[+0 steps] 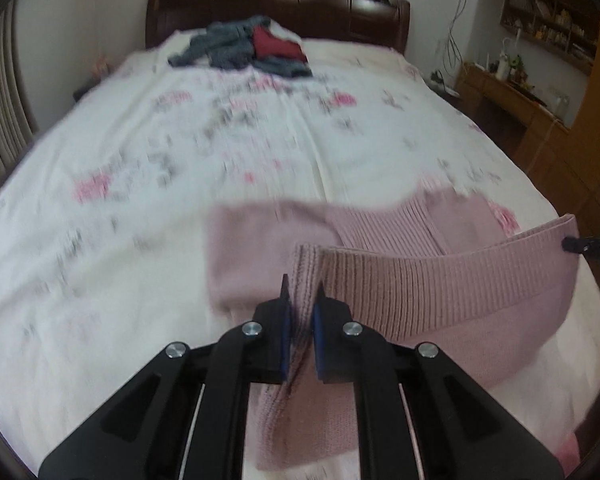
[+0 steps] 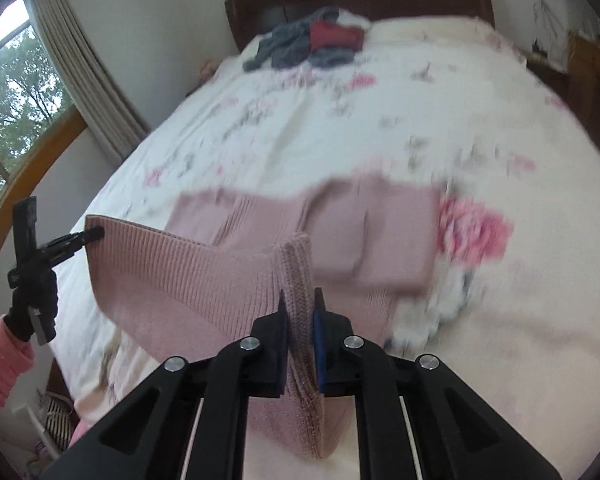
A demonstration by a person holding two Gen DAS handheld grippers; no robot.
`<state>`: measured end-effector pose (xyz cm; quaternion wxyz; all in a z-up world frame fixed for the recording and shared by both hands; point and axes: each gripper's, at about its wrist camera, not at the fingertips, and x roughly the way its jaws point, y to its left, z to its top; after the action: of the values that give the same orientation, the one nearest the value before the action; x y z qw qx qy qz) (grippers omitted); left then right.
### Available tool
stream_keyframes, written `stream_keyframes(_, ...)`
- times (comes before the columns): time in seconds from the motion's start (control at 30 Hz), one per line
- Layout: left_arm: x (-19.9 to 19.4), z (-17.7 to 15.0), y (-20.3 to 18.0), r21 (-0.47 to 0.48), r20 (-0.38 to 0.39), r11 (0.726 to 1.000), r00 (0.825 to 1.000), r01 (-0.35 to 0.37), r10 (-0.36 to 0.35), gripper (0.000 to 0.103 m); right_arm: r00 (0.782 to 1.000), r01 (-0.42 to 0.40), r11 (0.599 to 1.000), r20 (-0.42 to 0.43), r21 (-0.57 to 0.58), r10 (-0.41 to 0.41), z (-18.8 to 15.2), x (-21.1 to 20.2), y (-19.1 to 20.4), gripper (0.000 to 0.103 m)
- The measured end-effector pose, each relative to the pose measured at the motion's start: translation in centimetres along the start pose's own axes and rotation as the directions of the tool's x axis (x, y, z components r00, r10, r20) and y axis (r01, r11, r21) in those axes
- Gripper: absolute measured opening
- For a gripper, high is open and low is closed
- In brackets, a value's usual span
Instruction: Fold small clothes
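My left gripper (image 1: 303, 300) and right gripper (image 2: 300, 304) each pinch 1 corner of the pink sweater's (image 1: 440, 280) ribbed hem, stretched crosswise between them; its body lies ahead on the bed (image 1: 140, 240), toward the headboard.

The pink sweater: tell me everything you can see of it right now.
The pink sweater is a dusty-pink rib-knit garment, soft and stretchy-looking. Its ribbed hem band is lifted and pulled taut between the left gripper and the right gripper, each shut on one end. The rest, already partly folded with a sleeve laid across, rests on the floral bedsheet. Motion blur hides finer detail.
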<state>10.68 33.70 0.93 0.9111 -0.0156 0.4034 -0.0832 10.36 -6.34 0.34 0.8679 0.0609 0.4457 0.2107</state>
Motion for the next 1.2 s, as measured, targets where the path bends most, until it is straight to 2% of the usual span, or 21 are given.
stream_keyframes(0.07, 0.9, 2.2, -0.1, 0.010, 0.033, 1.000, 0.999, -0.014, 0.013, 0.007, 1.000, 0.012, 1.000, 0.022, 0.009, -0.012, 2.2, 0.4, -0.1, 0.010)
stream_keyframes(0.13, 2.3, 4.3, -0.3, 0.026, 0.060, 0.999, 0.997, -0.041, 0.040, 0.007, 0.998, 0.058, 0.998, 0.038, -0.004, -0.058, 4.5, 1.3, -0.3, 0.010)
stream_keyframes(0.3, 6.7, 7.7, -0.2, 0.036, 0.082, 0.993, 0.991, -0.109, 0.106, 0.007, 0.994, 0.109, 0.994, 0.017, 0.033, -0.109, 8.5, 5.5, -2.4, 0.010)
stream_keyframes(0.43, 11.6, 8.9, 0.4, 0.025, 0.028, 0.991, 0.991, -0.134, 0.133, 0.007, 0.986, 0.163, 0.986, -0.027, 0.045, -0.162, 9.9, 10.1, -4.3, 0.010)
stream_keyframes(0.57, 16.3, 8.2, 0.8, 0.031, -0.050, 0.987, 0.986, -0.157, 0.159, 0.007, 0.976, 0.200, 0.977, -0.105, 0.069, -0.193, 9.7, 14.8, -6.0, 0.010)
stream_keyframes(0.7, 20.0, 7.1, 1.5, 0.044, -0.121, 0.981, 0.973, -0.191, 0.195, 0.007, 0.957, 0.250, 0.967, -0.165, 0.054, -0.239, 9.0, 18.0, -6.9, 0.010)
stream_keyframes(0.8, 21.6, 6.4, 2.4, 0.026, -0.169, 0.977, 0.962, -0.211, 0.212, 0.009, 0.951, 0.262, 0.963, -0.188, 0.061, -0.246, 8.7, 19.1, -7.7, 0.011)
stream_keyframes(0.87, 22.0, 6.2, 3.1, -0.007, -0.188, 0.976, 0.959, -0.218, 0.213, 0.011, 0.947, 0.267, 0.962, -0.201, 0.060, -0.250, 8.5, 19.3, -7.9, 0.015)
stream_keyframes(0.93, 21.4, 6.2, 3.8, -0.051, -0.190, 0.977, 0.963, -0.205, 0.192, 0.015, 0.949, 0.264, 0.962, -0.195, 0.066, -0.248, 8.4, 18.6, -7.9, 0.021)
stream_keyframes(0.97, 21.0, 6.2, 4.0, -0.069, -0.186, 0.977, 0.964, -0.204, 0.188, 0.017, 0.951, 0.258, 0.963, -0.195, 0.078, -0.239, 8.2, 17.9, -7.9, 0.033)
stream_keyframes(1.0, 20.2, 6.1, 4.4, -0.087, -0.176, 0.975, 0.967, -0.204, 0.187, 0.022, 0.955, 0.248, 0.965, -0.189, 0.086, -0.229, 8.0, 17.2, -7.9, 0.037)
stream_keyframes(1.1, 17.8, 5.7, 4.6, -0.090, -0.150, 0.972, 0.967, -0.219, 0.204, 0.044, 0.965, 0.203, 0.973, -0.192, 0.106, -0.180, 6.5, 14.8, -7.7, 0.038)
stream_keyframes(1.2, 15.0, 4.4, 4.0, -0.083, -0.149, 0.982, 0.977, -0.167, 0.154, 0.045, 0.968, 0.155, 0.980, -0.219, 0.128, -0.125, 4.1, 12.3, -7.3, 0.042)
